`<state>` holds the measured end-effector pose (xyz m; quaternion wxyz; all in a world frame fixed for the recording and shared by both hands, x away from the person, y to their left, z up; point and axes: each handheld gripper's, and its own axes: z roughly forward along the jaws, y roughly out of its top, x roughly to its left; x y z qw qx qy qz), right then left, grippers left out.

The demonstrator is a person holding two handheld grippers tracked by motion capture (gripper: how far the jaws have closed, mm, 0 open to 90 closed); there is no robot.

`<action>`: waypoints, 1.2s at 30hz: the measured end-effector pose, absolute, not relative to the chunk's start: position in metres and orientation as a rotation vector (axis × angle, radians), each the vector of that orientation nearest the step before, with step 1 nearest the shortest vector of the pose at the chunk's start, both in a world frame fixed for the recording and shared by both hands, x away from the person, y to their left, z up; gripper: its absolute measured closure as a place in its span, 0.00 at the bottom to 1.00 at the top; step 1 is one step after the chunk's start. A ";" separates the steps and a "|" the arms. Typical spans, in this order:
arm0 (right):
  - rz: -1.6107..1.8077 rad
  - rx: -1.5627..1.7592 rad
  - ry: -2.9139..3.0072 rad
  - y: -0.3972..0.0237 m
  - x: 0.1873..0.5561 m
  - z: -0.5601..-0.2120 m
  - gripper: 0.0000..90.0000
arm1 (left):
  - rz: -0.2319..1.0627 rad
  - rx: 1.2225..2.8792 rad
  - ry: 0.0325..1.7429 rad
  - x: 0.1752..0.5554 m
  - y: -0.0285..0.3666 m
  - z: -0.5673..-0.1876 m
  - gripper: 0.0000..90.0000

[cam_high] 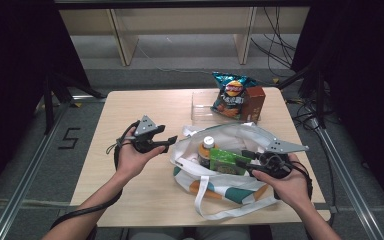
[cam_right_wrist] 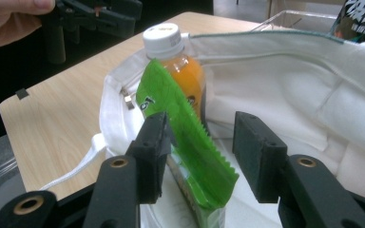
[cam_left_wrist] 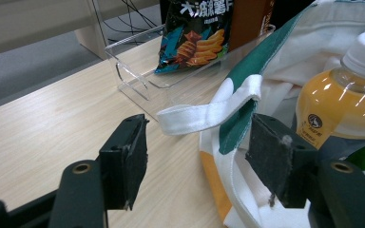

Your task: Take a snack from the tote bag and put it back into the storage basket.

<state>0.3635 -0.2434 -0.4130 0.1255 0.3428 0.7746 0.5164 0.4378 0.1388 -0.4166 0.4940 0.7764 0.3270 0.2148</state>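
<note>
A white tote bag (cam_high: 230, 187) with green and orange patches lies open on the wooden table. Inside it stands an orange drink bottle (cam_high: 206, 150) with a white cap, and a green snack packet (cam_high: 225, 161) leans against it. My right gripper (cam_high: 243, 159) reaches into the bag from the right. Its jaws straddle the green packet (cam_right_wrist: 180, 123): one pad touches it and the other stands apart, so the right gripper (cam_right_wrist: 197, 147) is open. My left gripper (cam_high: 172, 142) hovers at the bag's left rim, open. The white strap (cam_left_wrist: 204, 116) lies just beyond the left gripper (cam_left_wrist: 199, 152), untouched.
A clear plastic tray (cam_high: 200, 107) sits at the table's back edge, holding a chips bag (cam_high: 231, 92) and a brown box (cam_high: 255, 102). Bare tabletop (cam_high: 130, 110) stretches left of the bag. Shelving and cables stand on the floor behind.
</note>
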 end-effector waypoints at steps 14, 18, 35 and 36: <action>1.477 0.984 2.309 -0.236 0.363 -0.421 0.77 | 0.520 1.890 0.793 0.438 0.138 -0.417 0.42; 1.442 0.964 2.342 -0.237 0.362 -0.419 0.86 | 0.520 1.888 0.794 0.437 0.137 -0.417 0.42; 1.424 0.856 2.309 -0.239 0.359 -0.408 1.00 | 0.522 1.888 0.791 0.438 0.137 -0.417 0.42; 1.424 0.860 2.308 -0.240 0.358 -0.407 1.00 | 0.521 1.888 0.792 0.437 0.137 -0.417 0.42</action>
